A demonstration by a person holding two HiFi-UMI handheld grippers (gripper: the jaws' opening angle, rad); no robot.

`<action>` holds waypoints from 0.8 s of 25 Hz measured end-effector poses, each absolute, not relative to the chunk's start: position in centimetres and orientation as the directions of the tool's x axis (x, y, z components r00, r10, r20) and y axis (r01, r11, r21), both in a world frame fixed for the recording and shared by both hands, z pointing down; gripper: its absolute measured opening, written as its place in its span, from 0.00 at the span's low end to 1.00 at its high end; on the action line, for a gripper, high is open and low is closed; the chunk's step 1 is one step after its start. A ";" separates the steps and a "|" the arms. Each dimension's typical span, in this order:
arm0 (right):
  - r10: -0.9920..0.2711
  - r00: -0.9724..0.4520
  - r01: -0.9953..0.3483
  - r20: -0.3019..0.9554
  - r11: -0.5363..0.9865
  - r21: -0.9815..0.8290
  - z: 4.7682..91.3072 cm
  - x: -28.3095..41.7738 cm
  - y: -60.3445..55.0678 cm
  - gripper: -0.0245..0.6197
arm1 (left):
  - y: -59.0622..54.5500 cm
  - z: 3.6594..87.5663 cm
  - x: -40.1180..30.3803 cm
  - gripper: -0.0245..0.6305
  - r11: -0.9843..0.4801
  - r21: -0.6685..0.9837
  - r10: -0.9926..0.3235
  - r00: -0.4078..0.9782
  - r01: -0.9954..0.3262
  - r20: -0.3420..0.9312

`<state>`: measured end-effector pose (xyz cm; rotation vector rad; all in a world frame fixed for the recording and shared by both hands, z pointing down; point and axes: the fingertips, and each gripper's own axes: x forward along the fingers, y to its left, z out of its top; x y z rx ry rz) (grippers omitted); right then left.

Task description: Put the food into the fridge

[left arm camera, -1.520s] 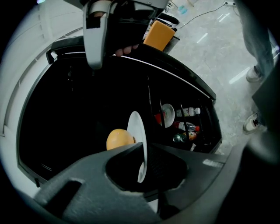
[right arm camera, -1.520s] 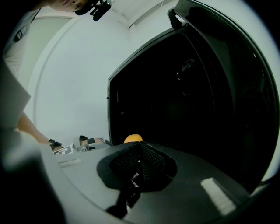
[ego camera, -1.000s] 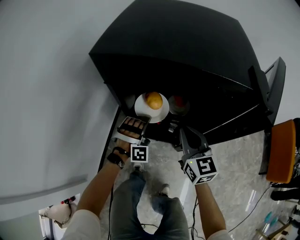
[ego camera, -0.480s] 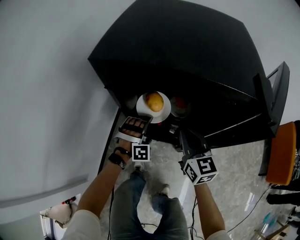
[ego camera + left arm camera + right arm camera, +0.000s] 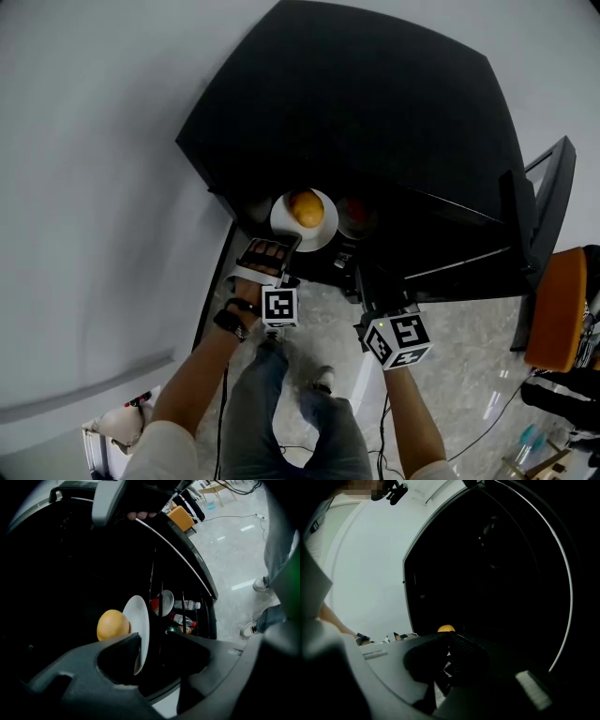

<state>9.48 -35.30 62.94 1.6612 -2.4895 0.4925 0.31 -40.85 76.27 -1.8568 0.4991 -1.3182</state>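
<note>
An orange (image 5: 306,207) sits on a white plate (image 5: 317,241) just inside the open black fridge (image 5: 375,112), at the middle of the head view. The left tongs (image 5: 158,641) have just been opening and stand spread. The plate's near rim is between them, close against one jaw and clear of the other. The right tongs (image 5: 449,634), just right of the plate, look pressed together in the dark, with nothing seen between them. Bottles (image 5: 180,618) lie behind dark bars right of the plate. Pale floor (image 5: 450,309) shows below the fridge.
</note>
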 end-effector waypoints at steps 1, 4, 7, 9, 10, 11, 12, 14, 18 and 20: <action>-0.878 -0.394 -0.915 0.272 0.346 -0.208 62.9 9.5 -35.4 0.05 | -40.8 76.4 0.3 0.36 -0.619 -0.775 -0.693 0.376 0.127 0.615; -0.873 -0.394 -0.915 0.287 0.344 -0.208 62.8 9.5 -35.6 0.05 | -40.7 76.9 0.5 0.41 -0.661 -0.740 -0.667 0.357 0.122 0.654; -0.865 -0.398 -0.915 0.305 0.349 -0.203 62.4 9.4 -35.7 0.05 | -40.5 77.4 0.7 0.49 -0.722 -0.684 -0.624 0.331 0.105 0.708; -0.860 -0.403 -0.913 0.313 0.351 -0.209 61.9 9.3 -35.8 0.05 | -40.5 77.7 0.8 0.54 -0.752 -0.652 -0.601 0.305 0.098 0.739; -0.857 -0.406 -0.911 0.316 0.354 -0.210 61.5 9.2 -35.9 0.05 | -40.5 77.8 0.8 0.55 -0.765 -0.638 -0.592 0.290 0.093 0.752; -0.855 -0.409 -0.910 0.318 0.358 -0.209 61.2 9.2 -35.9 0.05 | -40.6 77.9 0.8 0.56 -0.776 -0.625 -0.584 0.274 0.089 0.764; -0.853 -0.412 -0.909 0.319 0.362 -0.207 60.8 9.2 -36.0 0.05 | -40.7 78.0 0.8 0.58 -0.785 -0.613 -0.577 0.260 0.084 0.774; -0.850 -0.418 -0.907 0.320 0.369 -0.203 59.9 9.2 -36.2 0.05 | -40.9 78.0 0.9 0.58 -0.797 -0.599 -0.568 0.243 0.074 0.786; -0.847 -0.430 -0.902 0.313 0.384 -0.198 58.3 9.3 -36.6 0.05 | -41.2 78.1 1.1 0.61 -0.811 -0.582 -0.556 0.232 0.057 0.798; -0.847 -0.432 -0.901 0.310 0.389 -0.194 57.7 9.4 -36.7 0.05 | -41.3 78.3 1.2 0.63 -0.818 -0.572 -0.547 0.229 0.054 0.805</action>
